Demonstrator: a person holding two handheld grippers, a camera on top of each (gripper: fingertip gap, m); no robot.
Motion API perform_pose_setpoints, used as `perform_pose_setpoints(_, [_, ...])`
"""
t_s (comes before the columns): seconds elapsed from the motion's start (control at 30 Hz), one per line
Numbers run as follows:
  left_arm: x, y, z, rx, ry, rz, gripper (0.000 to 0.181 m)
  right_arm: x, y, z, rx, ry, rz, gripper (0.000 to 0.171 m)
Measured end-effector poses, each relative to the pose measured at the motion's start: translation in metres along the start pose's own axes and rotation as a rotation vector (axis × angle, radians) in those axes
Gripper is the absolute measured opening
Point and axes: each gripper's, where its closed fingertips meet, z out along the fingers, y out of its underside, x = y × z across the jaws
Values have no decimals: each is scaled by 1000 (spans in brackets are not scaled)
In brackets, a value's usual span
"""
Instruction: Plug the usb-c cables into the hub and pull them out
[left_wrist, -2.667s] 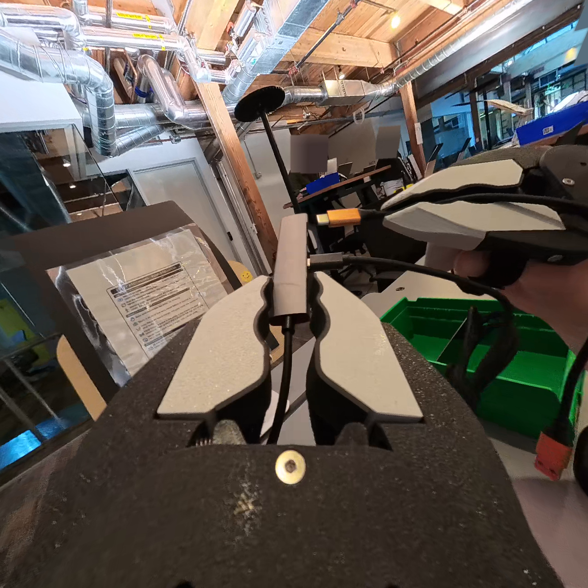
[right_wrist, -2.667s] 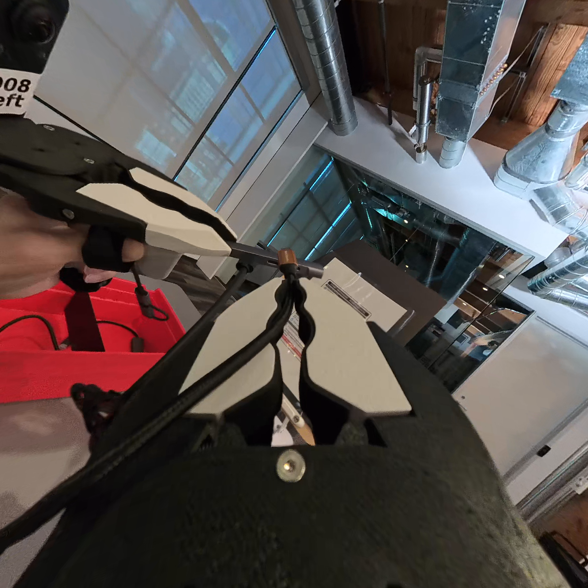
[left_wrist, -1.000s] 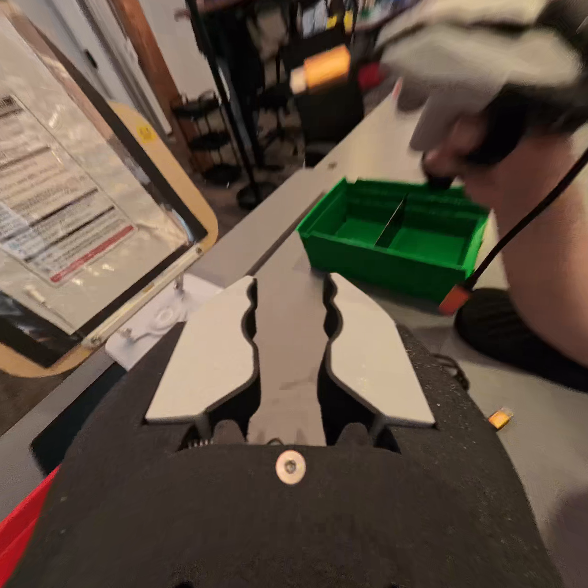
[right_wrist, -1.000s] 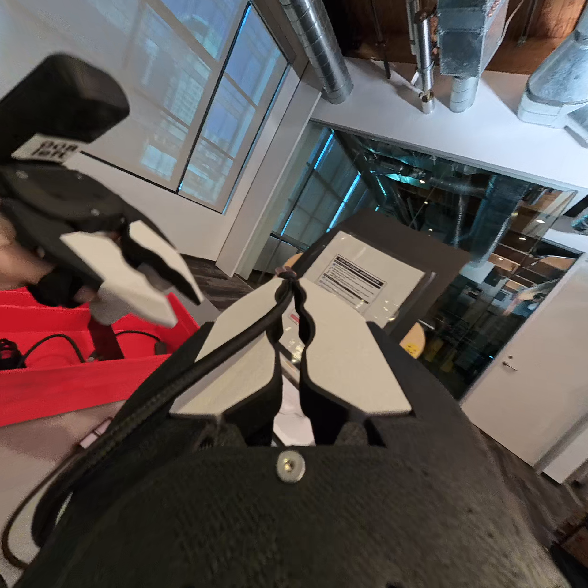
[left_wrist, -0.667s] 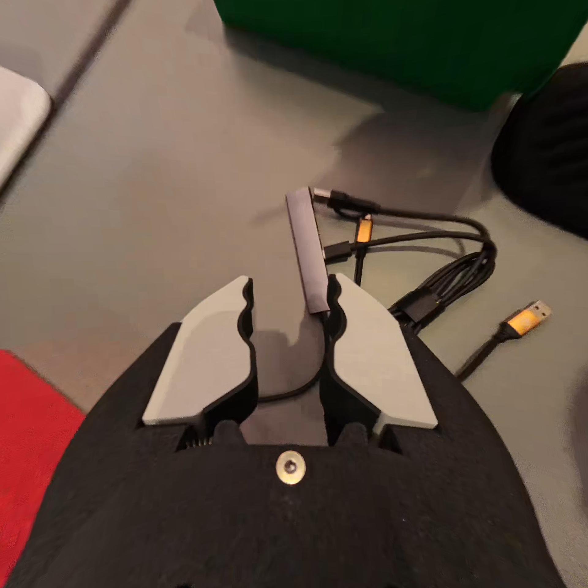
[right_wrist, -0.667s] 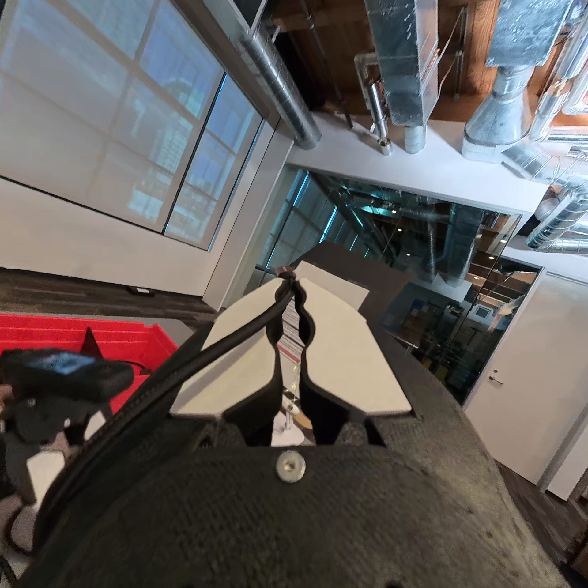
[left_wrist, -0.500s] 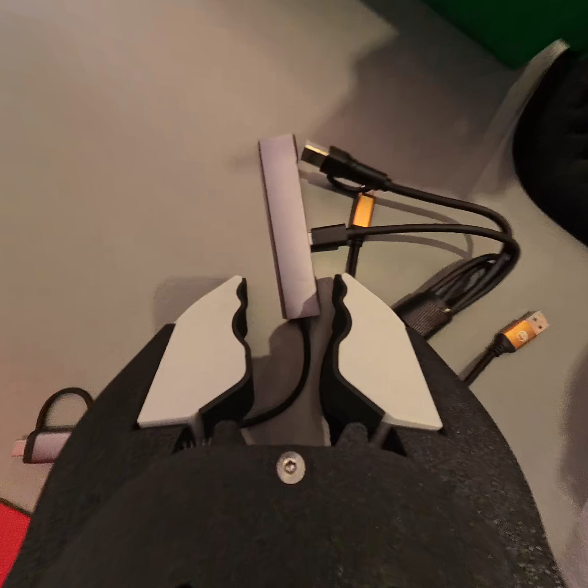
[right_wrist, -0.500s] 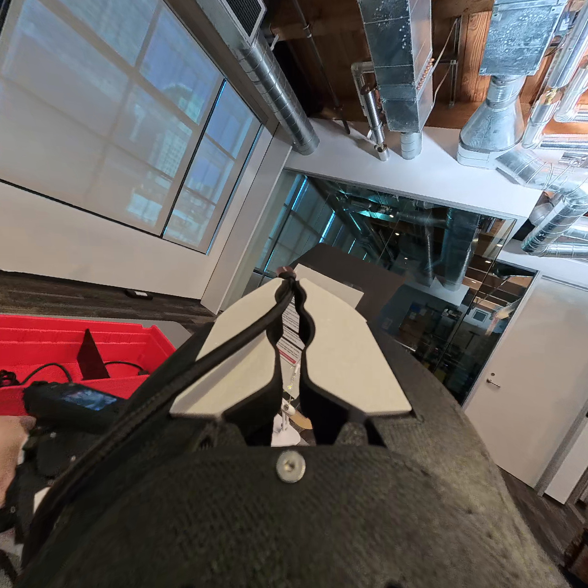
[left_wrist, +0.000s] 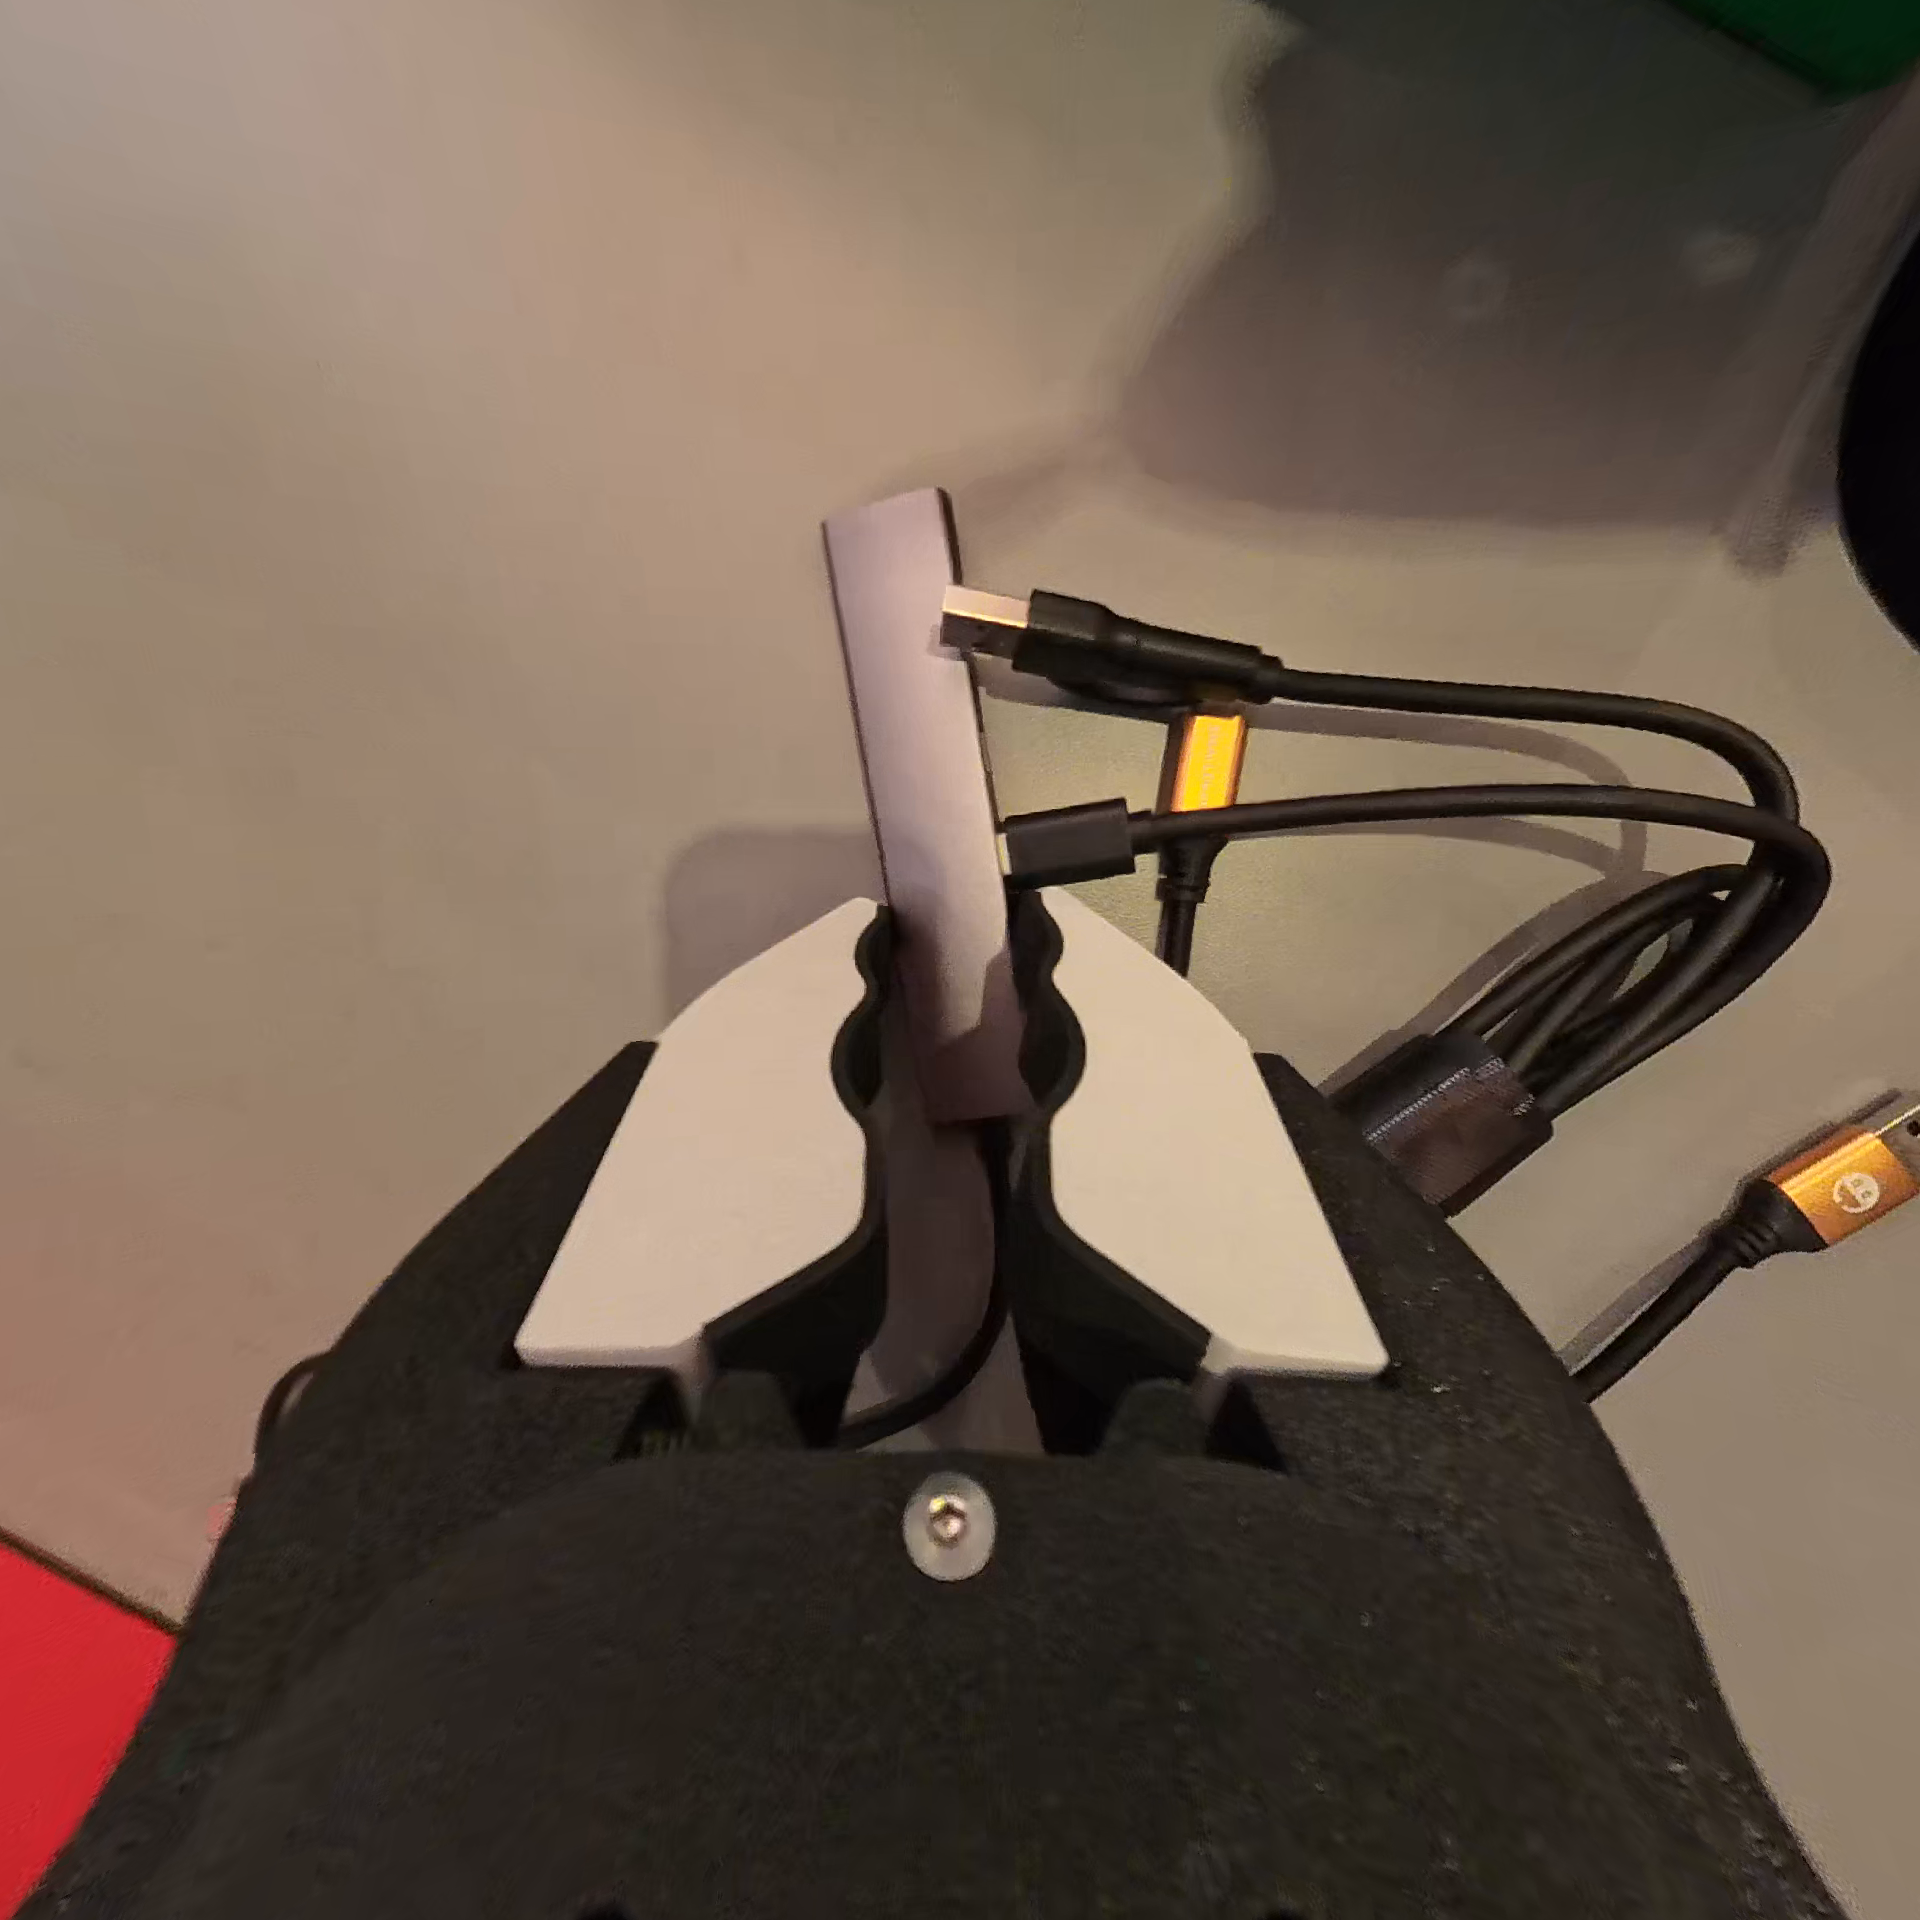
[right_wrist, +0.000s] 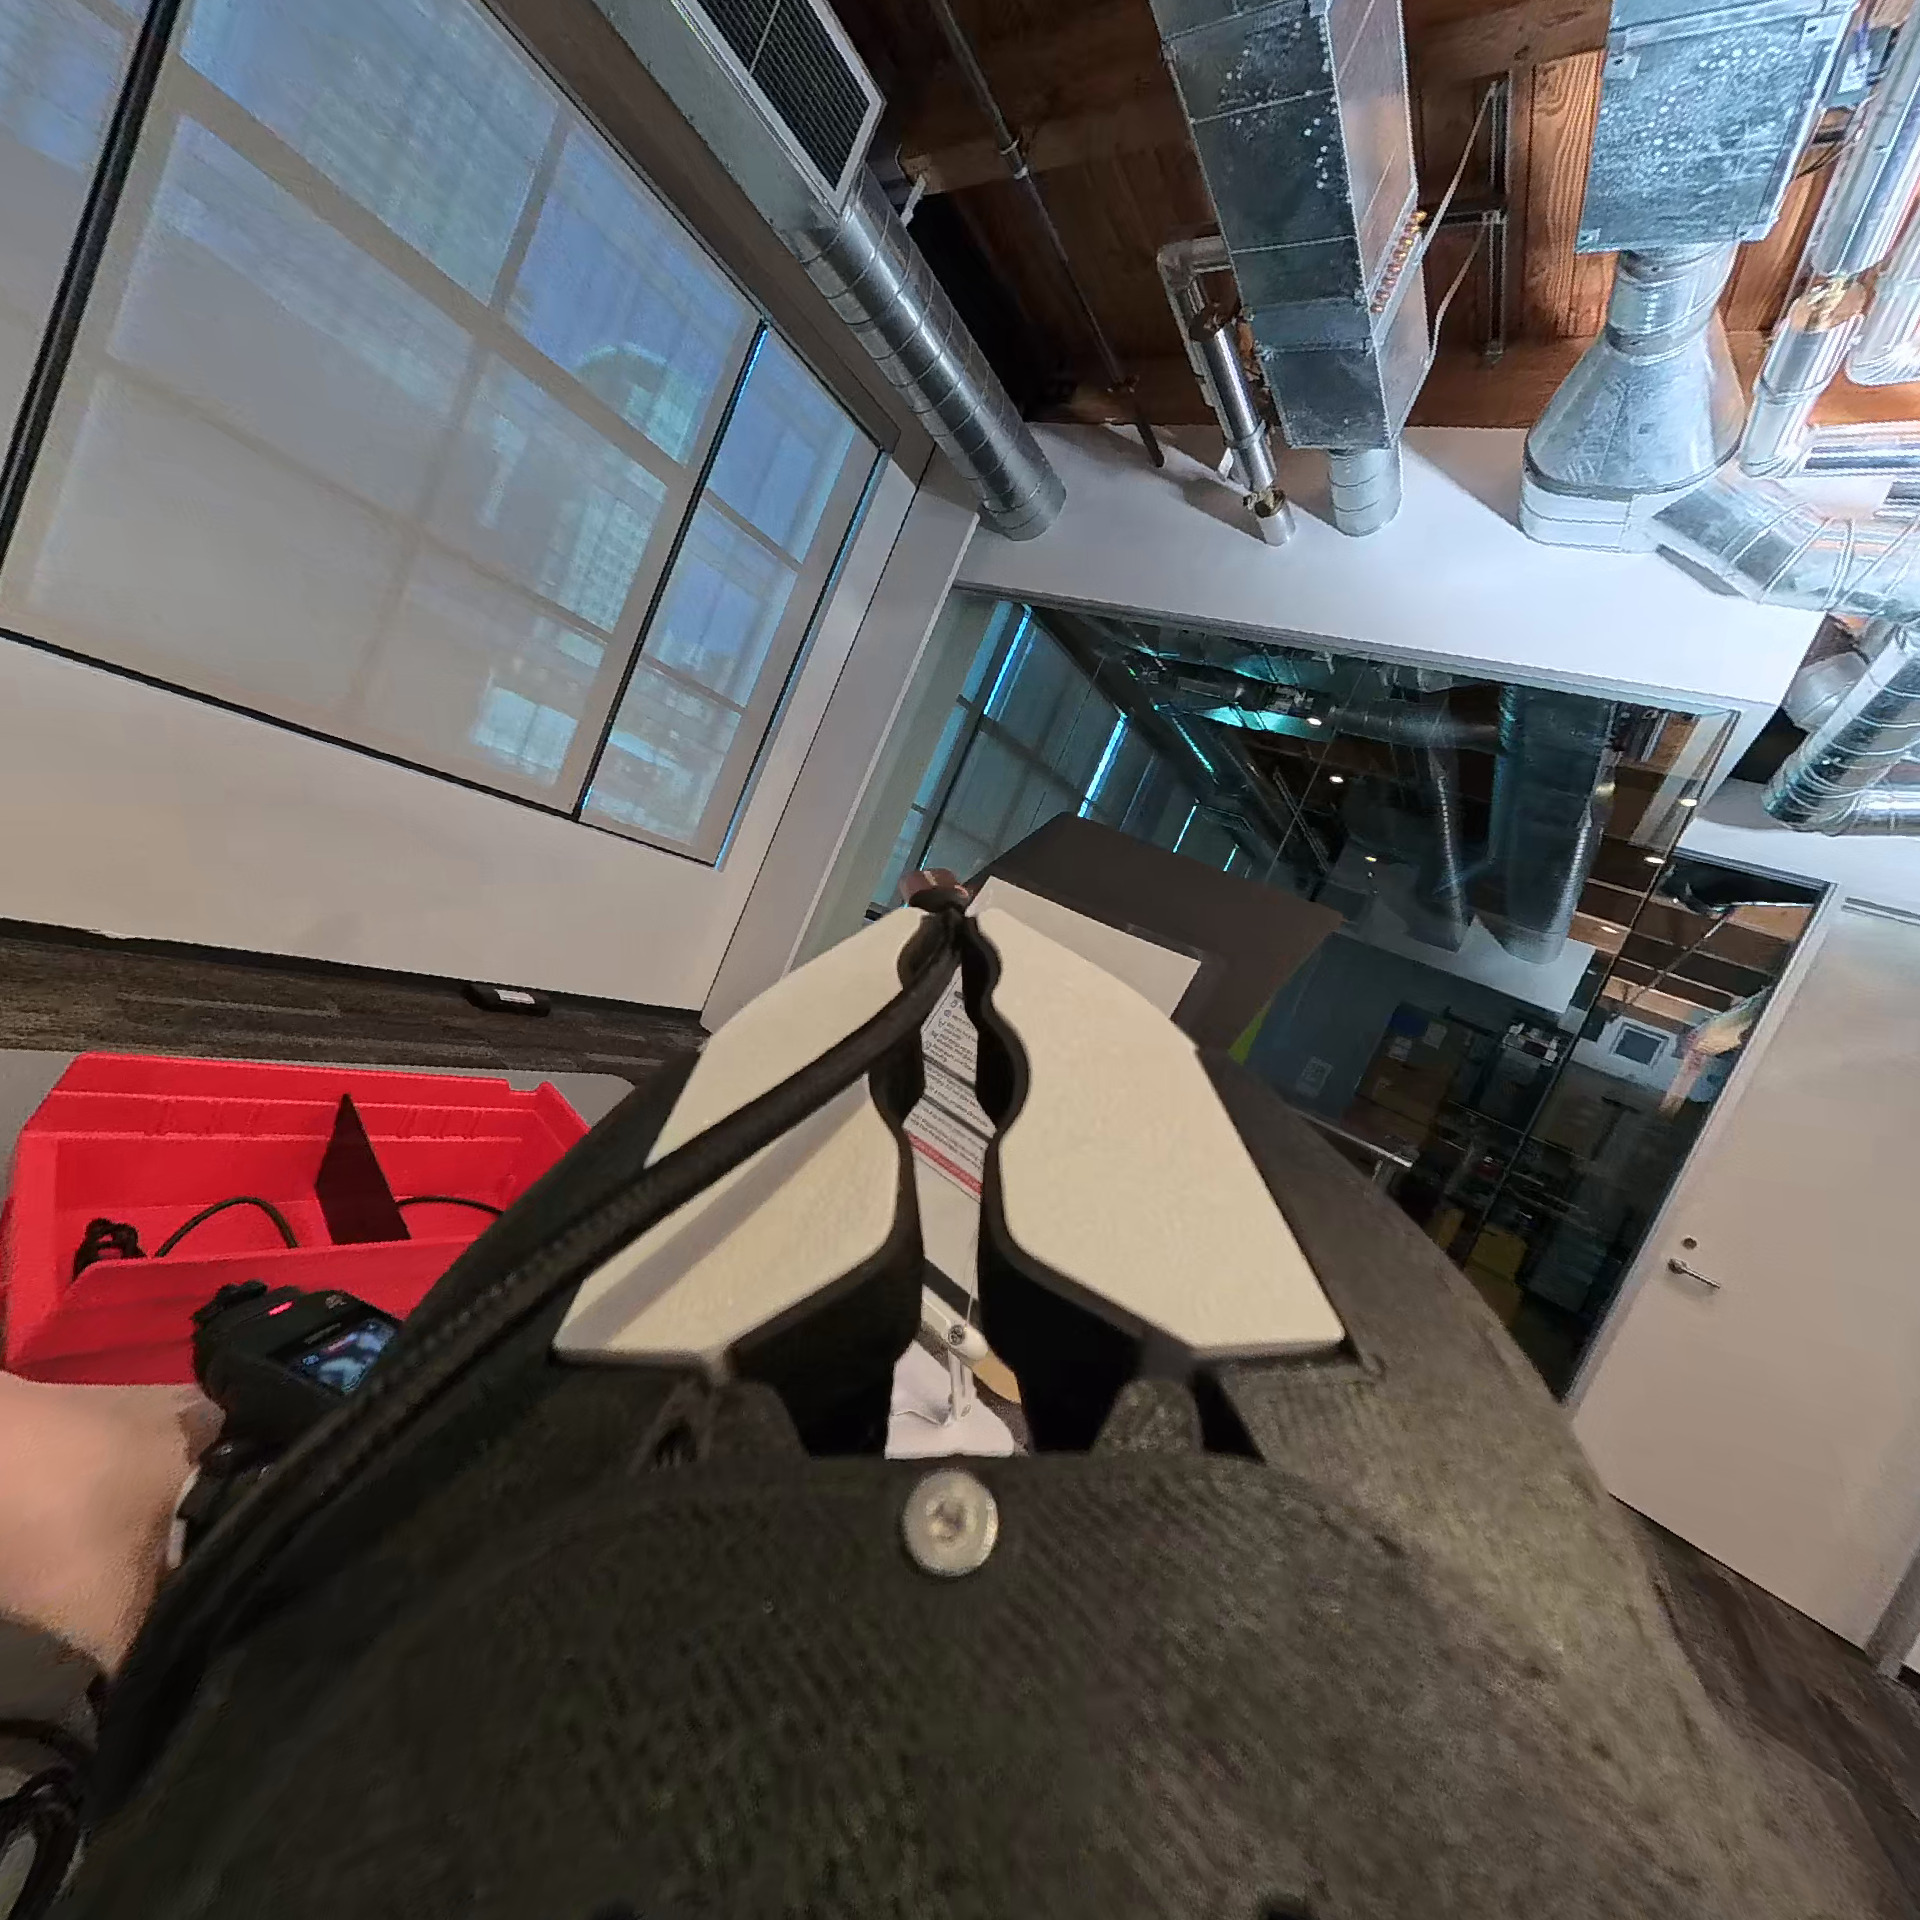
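Grey hub (left_wrist: 920, 831) clamped in my left hand-held gripper (left_wrist: 951, 914), low over the surface (left_wrist: 416, 416).
One black cable (left_wrist: 1070, 842) sits plugged in its side; my right hand-held gripper (right_wrist: 948, 914) pinches a braided cable (right_wrist: 727, 1132) near its plug. Next, I judge, comes lining that plug up with a free port.

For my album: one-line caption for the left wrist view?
Left tongs closing around a grey hub, one black cable plugged in.
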Motion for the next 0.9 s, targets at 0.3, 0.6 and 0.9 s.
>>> perform_pose_setpoints(0.3, [-28,-42,-81,379,-412,153,22,0,4,4,-5,-1,0,5])
perform_pose_setpoints(0.6, [-55,-87,-199,786,-624,145,22,-25,15,26,-63,-61,-82,4])
perform_pose_setpoints(0.9, [-61,-127,-288,924,-859,290,21,-103,52,56,-228,-347,-265,4])
